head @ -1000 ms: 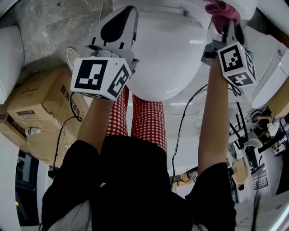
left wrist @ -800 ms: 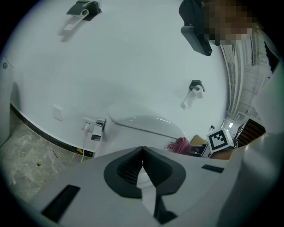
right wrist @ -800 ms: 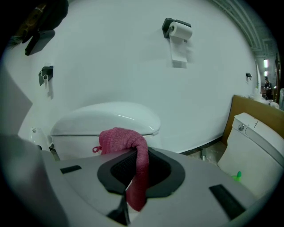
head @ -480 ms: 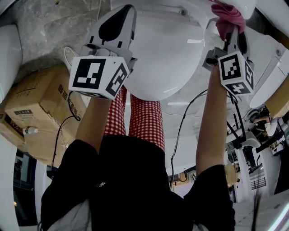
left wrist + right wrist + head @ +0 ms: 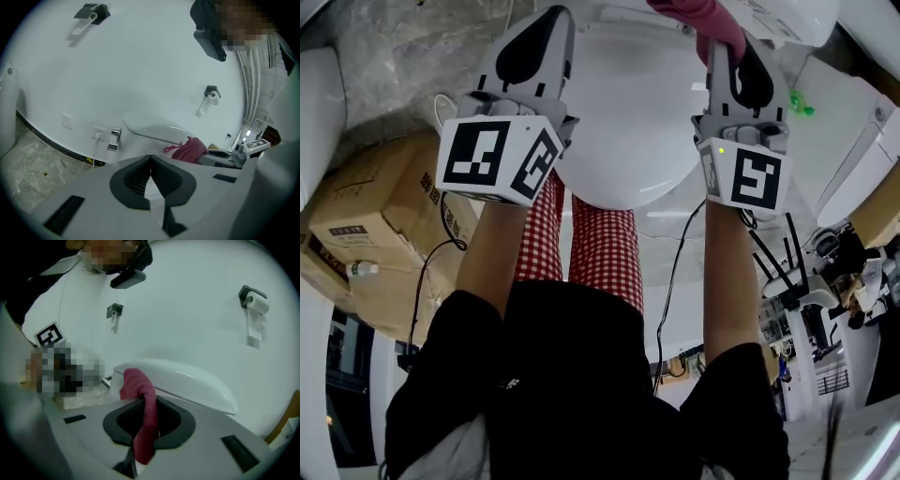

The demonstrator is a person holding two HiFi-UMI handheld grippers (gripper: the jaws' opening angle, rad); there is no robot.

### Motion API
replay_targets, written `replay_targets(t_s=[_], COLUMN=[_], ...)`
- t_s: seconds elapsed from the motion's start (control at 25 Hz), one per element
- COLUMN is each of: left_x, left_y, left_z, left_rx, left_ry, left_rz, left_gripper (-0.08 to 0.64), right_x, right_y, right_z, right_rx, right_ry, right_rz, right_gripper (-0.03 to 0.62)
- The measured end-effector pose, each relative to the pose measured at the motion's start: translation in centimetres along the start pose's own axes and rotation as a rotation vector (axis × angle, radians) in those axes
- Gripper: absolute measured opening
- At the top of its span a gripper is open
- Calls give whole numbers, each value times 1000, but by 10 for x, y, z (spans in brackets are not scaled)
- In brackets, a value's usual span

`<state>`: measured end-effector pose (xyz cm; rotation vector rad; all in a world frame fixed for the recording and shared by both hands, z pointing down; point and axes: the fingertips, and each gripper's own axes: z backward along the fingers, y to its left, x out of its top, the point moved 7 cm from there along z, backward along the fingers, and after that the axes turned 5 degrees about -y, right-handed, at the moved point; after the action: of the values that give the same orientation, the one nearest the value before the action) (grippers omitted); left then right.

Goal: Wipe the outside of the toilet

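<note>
The white toilet [image 5: 628,122] fills the top middle of the head view with its lid down. My left gripper [image 5: 546,23] hovers over the lid's left side, shut and holding nothing. In the left gripper view the left gripper [image 5: 150,159] points at the toilet [image 5: 154,131], its jaw tips touching. My right gripper [image 5: 727,47] is over the lid's right side, shut on a pink cloth [image 5: 703,14]. In the right gripper view the pink cloth [image 5: 143,399] hangs out of the right gripper [image 5: 147,420] in front of the toilet's lid [image 5: 192,383].
Cardboard boxes [image 5: 375,225] stand on the floor at the left, with cables [image 5: 675,262] running under the bowl. Another white fixture [image 5: 319,103] is at the far left. A wall socket and valve [image 5: 110,138] sit beside the toilet. Paper holders [image 5: 253,301] hang on the wall.
My right gripper has swung left with the pink cloth, from the lid's right edge to over the lid, and its marker cube has turned. The left gripper has barely moved.
</note>
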<state>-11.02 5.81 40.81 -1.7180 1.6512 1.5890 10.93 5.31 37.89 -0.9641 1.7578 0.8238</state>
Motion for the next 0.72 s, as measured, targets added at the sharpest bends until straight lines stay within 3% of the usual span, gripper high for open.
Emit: replay_targets(t_s=[0.12, 0.24, 0.52, 0.72], left_x=[2, 3, 9, 9], left_y=[6, 12, 35, 49], left_z=[2, 4, 12, 20], left_rx=[13, 25, 65, 89], left_ry=[-3, -3, -12, -16], left_rz=[3, 13, 8, 17], left_gripper=[9, 9, 9, 9], right_x=[3, -6, -27, -47], right_y=[26, 50, 90, 121], right_z=[-20, -41, -75, -93], right_rx=[118, 226, 331, 456], right_ry=[-16, 58, 150, 220], right_rz=[60, 120, 115, 141], right_gripper=[55, 55, 55, 55])
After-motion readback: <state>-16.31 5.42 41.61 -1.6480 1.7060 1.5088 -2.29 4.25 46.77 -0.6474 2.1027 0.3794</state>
